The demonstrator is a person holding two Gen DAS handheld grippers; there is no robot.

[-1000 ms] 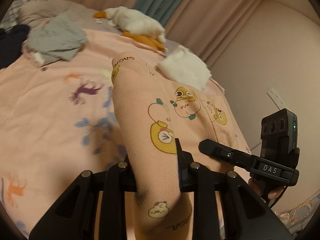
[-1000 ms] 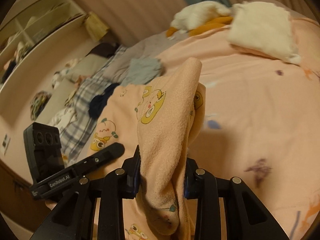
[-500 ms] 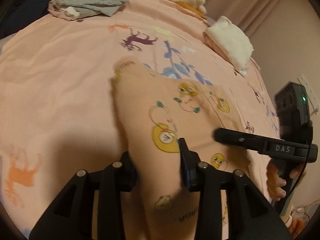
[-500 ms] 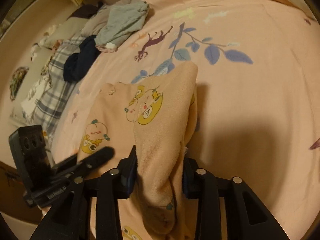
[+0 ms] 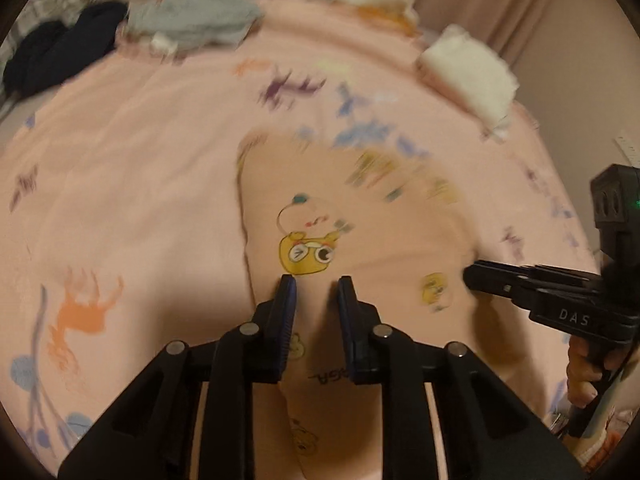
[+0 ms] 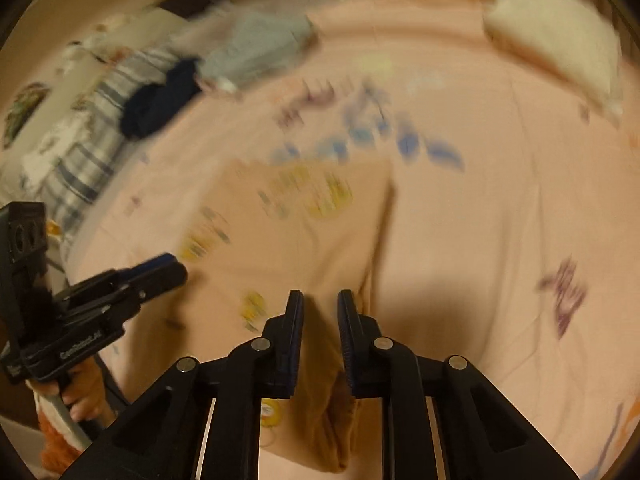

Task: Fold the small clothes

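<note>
- Peach fleece garment printed with yellow cartoon animals [image 5: 360, 240] spread mid-frame on the pink patterned bedsheet [image 5: 140, 200], near hem running left to right.
- Left gripper [image 5: 314, 284] at bottom centre of the left view, jaws just narrowed, clamped on the hem.
- Right gripper [image 6: 320, 300] likewise pinching the opposite corner.
- Cloth stretching up-frame from both; each hand equally near.

A peach-pink small garment [image 5: 360, 240] printed with yellow cartoon animals lies spread flat on the bed.
</note>
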